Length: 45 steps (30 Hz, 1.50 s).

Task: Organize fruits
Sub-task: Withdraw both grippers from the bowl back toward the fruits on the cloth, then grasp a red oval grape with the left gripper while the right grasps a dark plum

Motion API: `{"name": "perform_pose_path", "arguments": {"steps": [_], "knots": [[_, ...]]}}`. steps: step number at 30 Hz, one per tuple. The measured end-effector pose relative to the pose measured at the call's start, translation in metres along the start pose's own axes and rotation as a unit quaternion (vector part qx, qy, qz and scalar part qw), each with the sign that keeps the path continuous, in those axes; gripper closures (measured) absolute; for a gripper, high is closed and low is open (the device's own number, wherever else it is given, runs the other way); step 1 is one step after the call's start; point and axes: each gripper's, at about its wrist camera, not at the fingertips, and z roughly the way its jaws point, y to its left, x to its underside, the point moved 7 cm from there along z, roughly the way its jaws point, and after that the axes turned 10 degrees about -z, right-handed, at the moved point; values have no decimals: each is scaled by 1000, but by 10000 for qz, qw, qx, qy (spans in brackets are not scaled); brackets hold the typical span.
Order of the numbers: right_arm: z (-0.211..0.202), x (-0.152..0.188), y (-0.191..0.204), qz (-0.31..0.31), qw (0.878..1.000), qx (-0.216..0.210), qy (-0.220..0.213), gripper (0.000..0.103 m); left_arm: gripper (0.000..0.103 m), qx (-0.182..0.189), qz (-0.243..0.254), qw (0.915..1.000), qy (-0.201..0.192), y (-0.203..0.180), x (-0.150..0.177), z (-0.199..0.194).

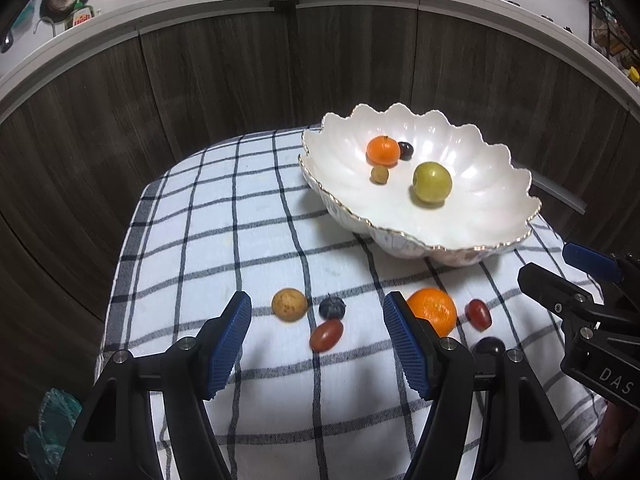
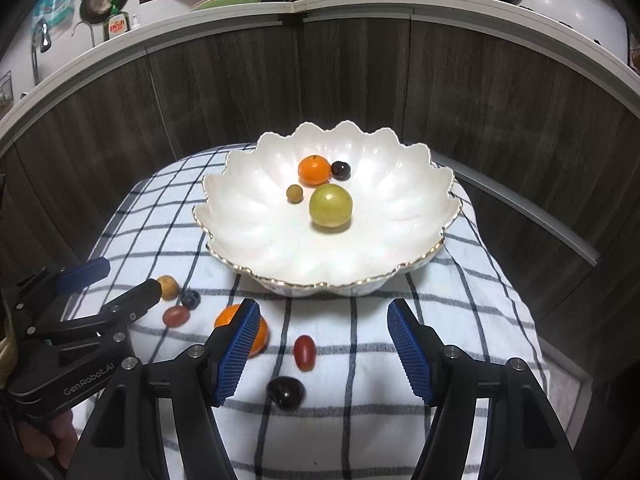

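Note:
A white scalloped bowl (image 1: 472,216) (image 2: 256,236) on the checked cloth holds a small orange (image 2: 314,169), a dark grape (image 2: 341,170), a small tan fruit (image 2: 294,193) and a green fruit (image 2: 330,205). Loose on the cloth lie a tan fruit (image 1: 289,305), a blueberry (image 1: 332,307), a red grape (image 1: 326,335), an orange (image 1: 434,310), another red grape (image 2: 305,352) and a dark cherry (image 2: 286,392). My left gripper (image 1: 318,340) is open above the red grape. My right gripper (image 2: 322,350) is open above the second red grape.
The checked cloth (image 2: 440,320) covers a small table that ends close on all sides. Dark wood cabinet fronts (image 2: 360,72) stand behind it under a counter with dishes, a pan and a soap bottle (image 2: 117,26).

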Motion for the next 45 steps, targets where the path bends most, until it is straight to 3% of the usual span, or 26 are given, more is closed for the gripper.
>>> {"name": "perform_pose_path", "arguments": {"steps": [23,35,45], "knots": [[26,51,23,-133,9994,-16,313,36,37,55,188,9997,138,5,32,31],[44,61,28,-96,9982,-198,553,37,50,126,116,9991,389,5,36,48],[49,62,32,-177,9981,-226,546,55,58,196,61,9988,452,2,38,55]]}}
